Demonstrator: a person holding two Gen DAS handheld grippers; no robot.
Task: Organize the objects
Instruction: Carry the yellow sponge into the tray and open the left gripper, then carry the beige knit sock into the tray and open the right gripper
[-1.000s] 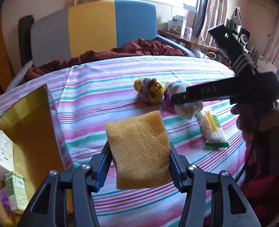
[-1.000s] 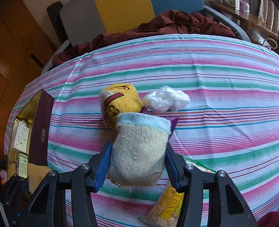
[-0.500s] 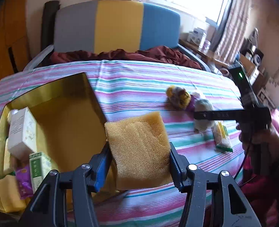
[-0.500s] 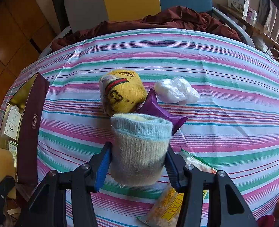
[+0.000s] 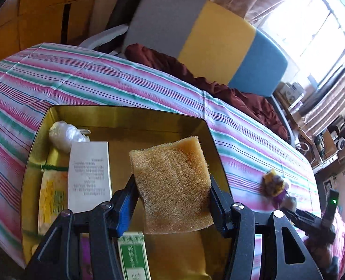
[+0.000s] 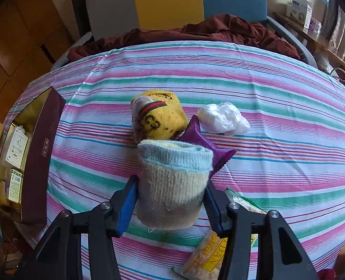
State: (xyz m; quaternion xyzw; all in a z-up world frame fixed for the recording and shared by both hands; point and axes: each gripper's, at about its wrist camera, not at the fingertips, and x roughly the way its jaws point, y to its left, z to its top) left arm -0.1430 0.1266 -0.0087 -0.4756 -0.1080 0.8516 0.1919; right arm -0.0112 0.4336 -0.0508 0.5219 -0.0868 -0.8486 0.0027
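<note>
My left gripper (image 5: 171,196) is shut on a tan sponge (image 5: 172,184), held above the open gold-lined box (image 5: 130,114). Inside the box lie a white carton (image 5: 88,175), a crumpled white bag (image 5: 65,135), a yellow packet (image 5: 51,200) and a green-and-white carton (image 5: 132,256). My right gripper (image 6: 170,200) is shut on a rolled pale knit sock (image 6: 172,182) just above the striped cloth. Behind that sock sit a yellow rolled sock (image 6: 158,116), a purple wrapper (image 6: 207,144) and a white plastic wad (image 6: 223,119). A snack packet (image 6: 209,256) lies under the right gripper.
The box (image 6: 41,154) shows at the left edge of the striped table in the right wrist view, maroon outside. A grey, yellow and blue chair (image 5: 207,37) with a dark red cloth (image 5: 195,79) stands behind the table. A cluttered shelf (image 5: 324,144) runs along the right under the window.
My left gripper has swung left with the sponge, from over the bare cloth to over the box, and rolled. The right gripper has stayed put with the sock.
</note>
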